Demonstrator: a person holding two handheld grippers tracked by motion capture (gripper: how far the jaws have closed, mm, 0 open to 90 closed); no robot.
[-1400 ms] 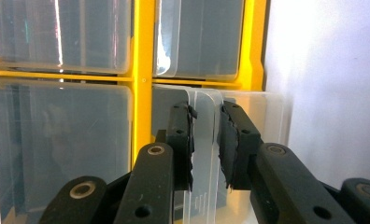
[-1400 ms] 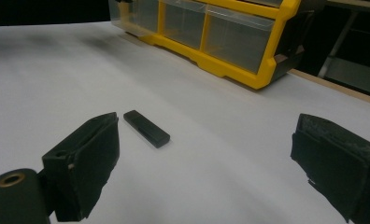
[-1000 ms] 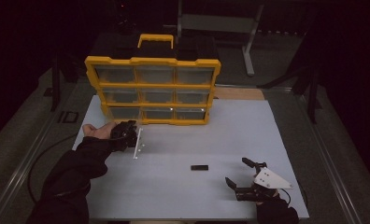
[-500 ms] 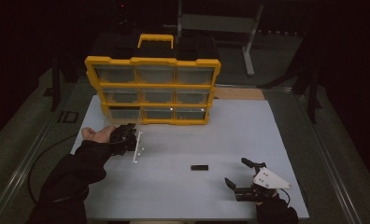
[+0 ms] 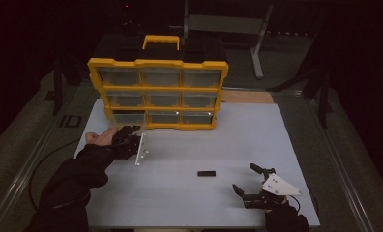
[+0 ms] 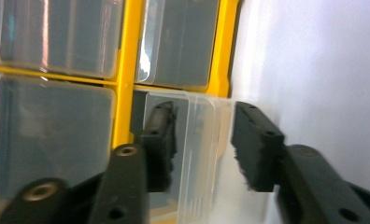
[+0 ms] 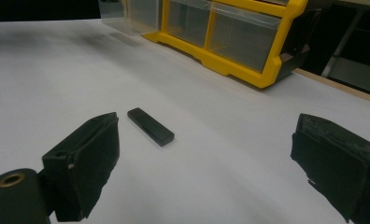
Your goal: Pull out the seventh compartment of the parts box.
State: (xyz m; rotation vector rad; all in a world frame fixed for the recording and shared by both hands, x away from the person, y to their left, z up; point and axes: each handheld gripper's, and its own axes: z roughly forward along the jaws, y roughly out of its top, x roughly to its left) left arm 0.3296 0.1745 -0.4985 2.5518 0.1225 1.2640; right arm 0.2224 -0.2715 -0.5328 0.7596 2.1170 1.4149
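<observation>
while the left hand-held gripper (image 6: 202, 149) gapes, jaws just opening, the clear drawer (image 6: 192, 140) juts tableward.

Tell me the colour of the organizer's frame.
Yellow; the organizer's frame shows best in the high view.

High view: room dark, only the white tabletop (image 5: 218, 145) is lit, from above; surroundings beyond it near black. Picture soft and grainy. Left gripper view: close focus fails, clear plastic drawer fronts of the yellow organiser box (image 6: 122, 70) blurred, pale glare streaks on them. Right gripper view: sharper, faint shadows beside that box.
</observation>
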